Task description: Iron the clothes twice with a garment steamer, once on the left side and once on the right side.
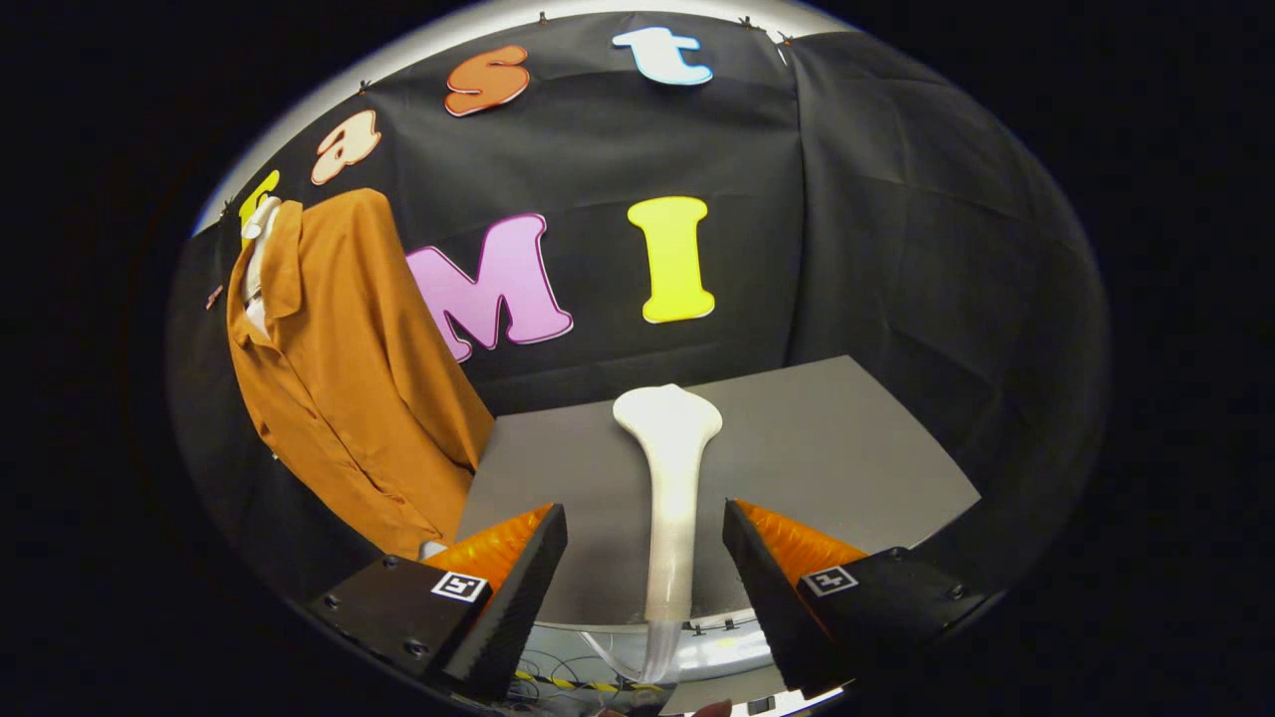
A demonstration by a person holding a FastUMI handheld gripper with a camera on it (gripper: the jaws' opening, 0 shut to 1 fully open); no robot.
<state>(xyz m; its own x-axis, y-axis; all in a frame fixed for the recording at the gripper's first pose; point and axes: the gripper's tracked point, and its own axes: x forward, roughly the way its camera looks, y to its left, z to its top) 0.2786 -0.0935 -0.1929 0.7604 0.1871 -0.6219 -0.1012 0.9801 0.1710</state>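
A white garment steamer (669,478) lies on the grey table (857,448), its wide head pointing away from me and its handle reaching back between my fingers. My gripper (645,543) is open, with one finger on each side of the handle and a gap to both. An orange-brown shirt (349,378) hangs on a white hanger (261,224) against the booth wall, to the left of the table and beyond my left finger (518,568).
The grey table's front edge runs just under my fingers, with cables and a yellow-black striped strip (588,685) on the floor below it. The black cloth wall closes in behind and to the right of the table.
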